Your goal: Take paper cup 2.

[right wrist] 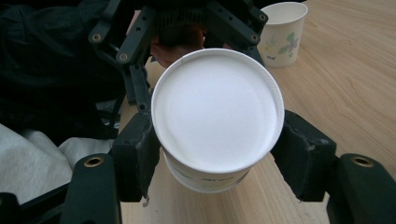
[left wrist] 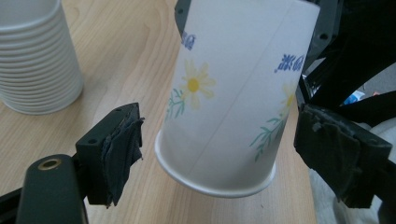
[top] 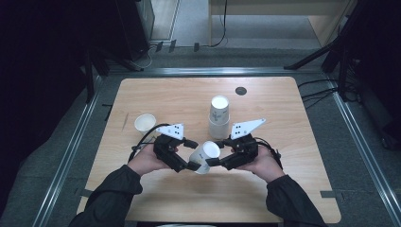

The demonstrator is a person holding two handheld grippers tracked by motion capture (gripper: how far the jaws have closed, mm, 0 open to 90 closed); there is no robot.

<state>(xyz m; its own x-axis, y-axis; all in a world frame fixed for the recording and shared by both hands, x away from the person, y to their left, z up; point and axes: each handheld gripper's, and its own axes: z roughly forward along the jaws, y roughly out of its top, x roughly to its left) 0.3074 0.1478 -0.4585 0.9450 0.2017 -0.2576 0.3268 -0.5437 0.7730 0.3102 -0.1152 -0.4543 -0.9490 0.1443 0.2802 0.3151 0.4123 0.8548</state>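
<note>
1. Right gripper [right wrist: 217,154] clamps the tilted paper cup [top: 204,156] above the table [top: 283,109], steadying it mid-air.
2. Left gripper [left wrist: 219,154] straddles its base, pads apart, probably to pull a nested cup free.
3. Stack [top: 219,116] waits just behind.

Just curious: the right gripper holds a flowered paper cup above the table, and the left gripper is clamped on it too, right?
Not quite. The left gripper is open: in the left gripper view its pads stand clear of the cup. The right gripper alone holds it.
</note>
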